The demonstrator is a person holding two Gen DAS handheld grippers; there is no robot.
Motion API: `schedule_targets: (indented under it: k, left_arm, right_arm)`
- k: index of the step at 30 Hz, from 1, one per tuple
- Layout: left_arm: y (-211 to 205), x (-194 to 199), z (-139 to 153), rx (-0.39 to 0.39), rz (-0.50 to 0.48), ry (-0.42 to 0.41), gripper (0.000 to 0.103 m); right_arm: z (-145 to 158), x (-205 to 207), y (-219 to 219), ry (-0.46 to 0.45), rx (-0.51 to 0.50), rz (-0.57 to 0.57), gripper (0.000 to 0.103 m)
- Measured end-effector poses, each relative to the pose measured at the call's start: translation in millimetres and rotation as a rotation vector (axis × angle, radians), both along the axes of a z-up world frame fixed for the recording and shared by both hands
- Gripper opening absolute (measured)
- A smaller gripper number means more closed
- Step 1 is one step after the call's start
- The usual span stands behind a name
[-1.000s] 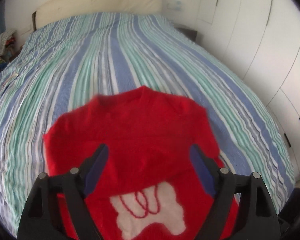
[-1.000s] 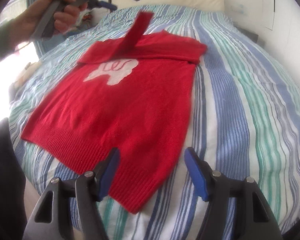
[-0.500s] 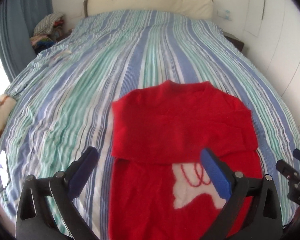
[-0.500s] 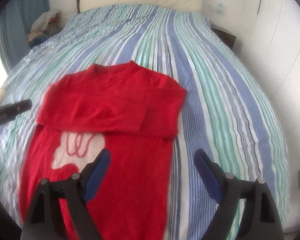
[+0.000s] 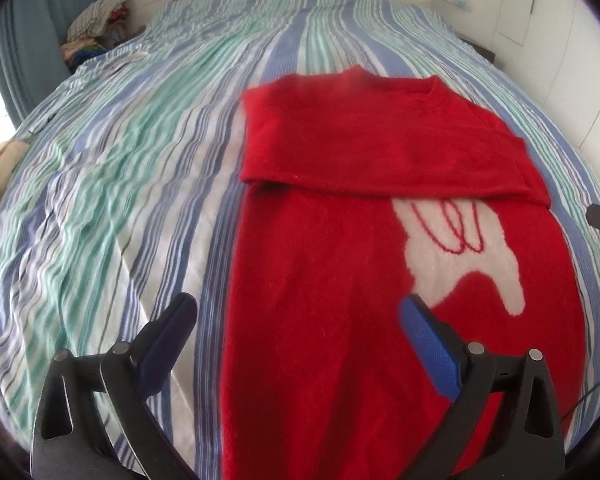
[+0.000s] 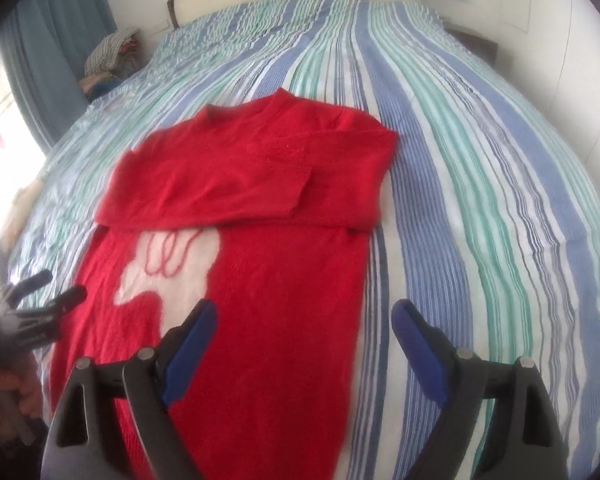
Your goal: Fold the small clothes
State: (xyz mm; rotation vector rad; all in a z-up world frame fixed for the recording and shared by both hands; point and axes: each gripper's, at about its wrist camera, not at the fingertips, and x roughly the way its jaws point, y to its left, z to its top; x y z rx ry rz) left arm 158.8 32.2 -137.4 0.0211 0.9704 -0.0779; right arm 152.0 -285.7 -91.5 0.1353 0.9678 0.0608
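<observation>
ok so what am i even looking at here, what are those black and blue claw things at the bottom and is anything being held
There is no robot here: a person carries a hand-held gripper in each hand, and each has a wide-angle camera that looks along its two blue-padded fingers. One picture comes from the left hand-held gripper, the other from the right hand-held gripper. That is why claws fill the bottom of both.

A red sweater with a white motif lies flat on a striped bedspread, its sleeves folded across the chest. The left gripper's jaws stand wide over the sweater's left edge. The right gripper's jaws are opening over its right edge. Neither holds anything.
</observation>
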Motion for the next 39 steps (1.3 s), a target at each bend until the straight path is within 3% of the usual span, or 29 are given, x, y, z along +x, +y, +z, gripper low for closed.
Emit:
schedule_targets:
  k: [4,5,7,12,14,15,16,18,20,22,23,25,27,29,32,35,39]
  left_arm:
    - [11,-11,-19,-0.056,0.017,-0.012,0.102]
    - [14,-14,-27,-0.061,0.021,-0.008,0.102]
    - [20,-19,-42,-0.073,0.027,0.002,0.102]
    - [23,-20,-46,-0.098,0.019,-0.009,0.102]
    - [22,-20,-48,-0.091,0.015,-0.012,0.102]
    - [21,-20,-47,-0.089,0.015,-0.013,0.102]
    - [21,-21,-47,-0.090,0.016,-0.014,0.102]
    - [22,-21,-47,-0.096,0.019,-0.014,0.102]
    - [22,-20,-45,-0.091,0.024,-0.001,0.102]
    - [22,-18,-34,-0.089,0.017,0.011,0.101]
    - [24,-17,-25,-0.096,0.004,-0.006,0.101]
    - [27,-8,-4,-0.070,-0.010,-0.068,0.101]
    - [31,12,5,-0.028,-0.029,-0.087,0.101]
    - [34,41,-1,-0.014,-0.066,-0.036,0.101]
    - [35,70,-20,0.022,-0.083,0.015,0.098]
    - [38,81,-27,0.000,-0.084,0.031,0.094]
    - [39,84,-31,0.003,-0.072,0.018,0.094]
  right_arm:
    - [7,50,-13,-0.041,0.097,0.013,0.083]
    - [3,67,-15,-0.017,0.135,0.022,0.080]
    - [-13,98,-21,0.072,0.212,0.018,0.064]
    - [-48,139,-29,0.162,0.352,-0.073,0.052]
    - [-61,148,-25,0.205,0.396,-0.074,0.041]
    - [-65,151,-23,0.226,0.397,-0.073,0.017]
    - [-62,151,-21,0.225,0.377,-0.072,0.007]
    - [-42,144,-20,0.136,0.336,-0.063,0.007]
    - [-27,140,-13,0.069,0.222,-0.039,0.007]
    - [-31,142,-5,0.088,0.136,-0.014,0.010]
    - [-35,143,-4,0.112,0.124,-0.011,0.014]
    - [-31,135,-7,0.086,0.114,-0.045,0.042]
    - [-19,118,-12,-0.004,0.162,-0.059,0.053]
    - [-13,106,-13,-0.040,0.200,-0.038,0.053]
    - [-20,109,-17,0.056,0.302,-0.032,0.050]
    - [-34,116,-23,0.143,0.393,-0.084,0.049]
    - [-58,127,-20,0.267,0.384,-0.085,0.041]
